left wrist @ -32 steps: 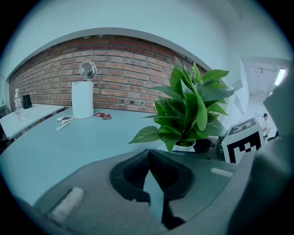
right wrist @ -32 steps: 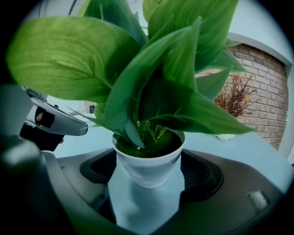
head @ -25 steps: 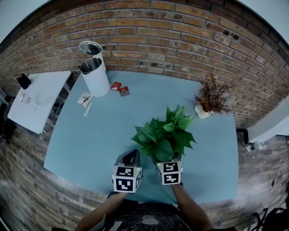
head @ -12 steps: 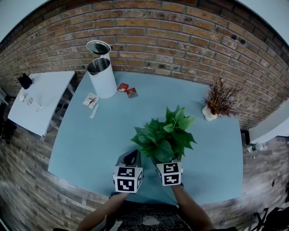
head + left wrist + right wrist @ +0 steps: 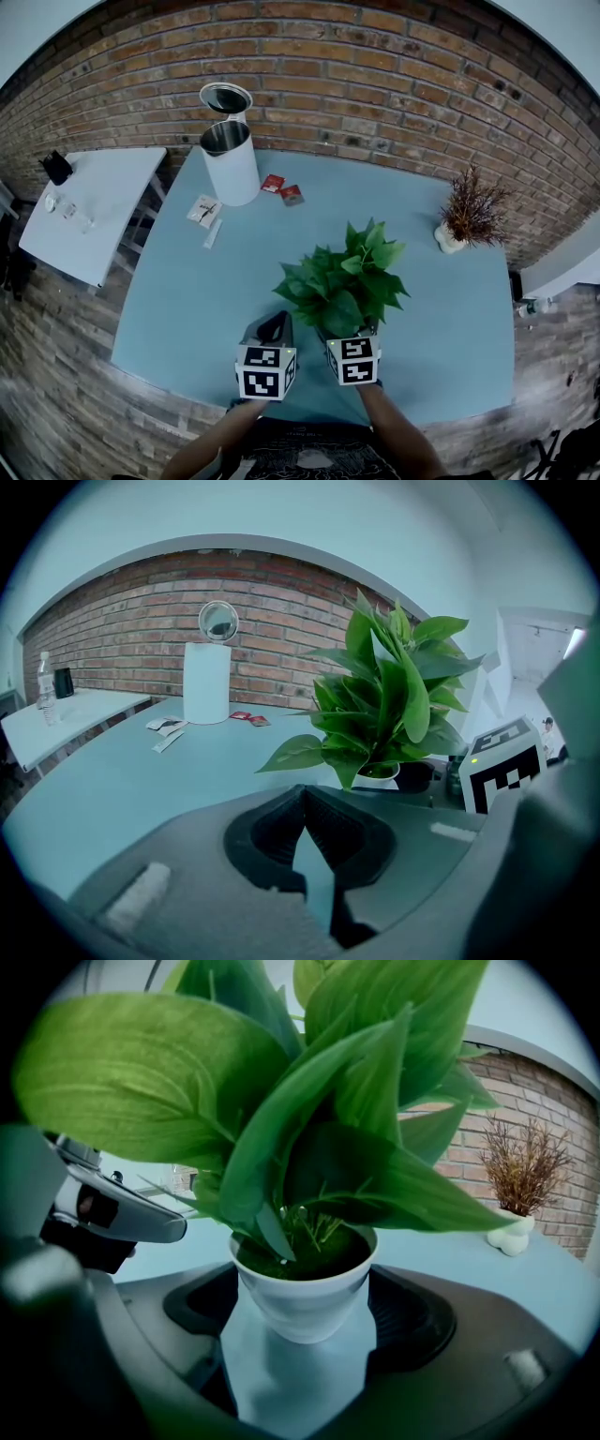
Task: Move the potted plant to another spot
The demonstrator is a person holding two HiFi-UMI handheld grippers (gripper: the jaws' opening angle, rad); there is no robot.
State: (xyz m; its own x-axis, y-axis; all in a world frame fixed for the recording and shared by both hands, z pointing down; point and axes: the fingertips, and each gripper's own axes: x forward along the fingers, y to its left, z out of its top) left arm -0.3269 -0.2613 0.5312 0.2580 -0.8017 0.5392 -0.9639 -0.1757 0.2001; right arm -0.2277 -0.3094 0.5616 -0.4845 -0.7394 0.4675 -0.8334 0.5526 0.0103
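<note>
Your right gripper (image 5: 305,1330) is clenched on the white pot (image 5: 302,1296) of the potted plant (image 5: 342,281), one jaw against each side. Your left gripper (image 5: 302,808) is closed tip to tip on nothing. The plant stands upright, its long axis vertical and its leaves fanning upward, at the near edge of the blue table (image 5: 187,281); that table carries two plants, this green one and one dried brown plant (image 5: 472,208) at its far right corner.

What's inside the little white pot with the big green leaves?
Dark, mossy-looking soil and thin green stems fill the white pot. The big leaves cover part of the soil, and anything deeper down is hidden by the pot's wall.
</note>
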